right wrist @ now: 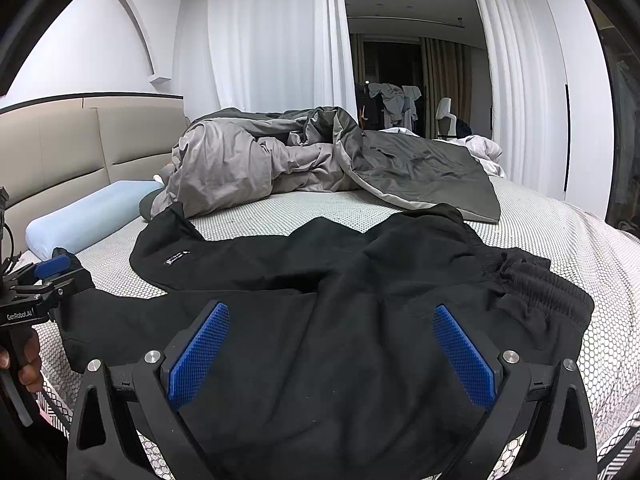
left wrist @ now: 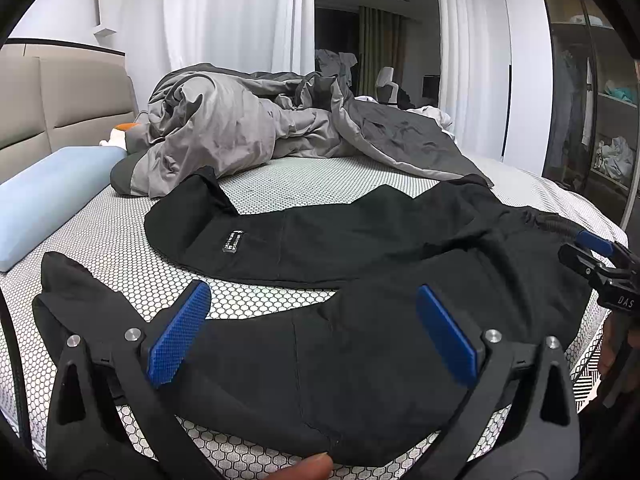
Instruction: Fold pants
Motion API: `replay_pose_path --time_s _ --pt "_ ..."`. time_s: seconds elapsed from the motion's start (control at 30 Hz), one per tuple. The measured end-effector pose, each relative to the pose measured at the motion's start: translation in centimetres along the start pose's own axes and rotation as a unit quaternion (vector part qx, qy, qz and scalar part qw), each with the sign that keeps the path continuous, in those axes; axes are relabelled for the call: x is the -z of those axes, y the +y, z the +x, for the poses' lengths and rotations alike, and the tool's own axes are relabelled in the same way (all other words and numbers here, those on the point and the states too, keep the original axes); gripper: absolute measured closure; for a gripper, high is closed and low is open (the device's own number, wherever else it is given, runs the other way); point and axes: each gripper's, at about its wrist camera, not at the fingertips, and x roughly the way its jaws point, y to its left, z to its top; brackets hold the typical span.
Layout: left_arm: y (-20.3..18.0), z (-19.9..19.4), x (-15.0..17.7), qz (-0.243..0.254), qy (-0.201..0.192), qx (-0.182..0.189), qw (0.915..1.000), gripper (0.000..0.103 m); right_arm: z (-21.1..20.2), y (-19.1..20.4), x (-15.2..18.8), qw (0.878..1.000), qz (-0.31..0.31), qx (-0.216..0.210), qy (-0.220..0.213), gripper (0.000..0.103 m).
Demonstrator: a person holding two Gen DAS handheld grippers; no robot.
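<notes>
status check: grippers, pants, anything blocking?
Left gripper open, right gripper open, both over the near leg. Black pants spread flat on bed, legs apart, unfolded. Grey duvet bunched behind, its edge close to the far leg.

— How does the left gripper [left wrist: 316, 332] stand?

— Its blue pads [left wrist: 178, 336] are spread wide apart, one at about eight o'clock in its own view, the other at four o'clock. A fingertip [left wrist: 308, 468] shows at six o'clock, at the bottom edge.

— And the right gripper [right wrist: 332, 354]?

— It is spread just as wide. In its view the left gripper appears at nine o'clock, with a hand [right wrist: 24, 364] wrapped around the handle. In the left view the right gripper sits at three o'clock.
</notes>
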Motion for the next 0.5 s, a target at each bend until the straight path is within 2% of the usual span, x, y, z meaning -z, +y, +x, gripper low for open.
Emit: replay_pose_path --time_s 0.5 --pt "0.11 0.19 0.15 0.000 0.000 0.001 1.0000 0.001 -0.04 -0.10 -0.03 1.000 0.001 0.000 0.001 0.000"
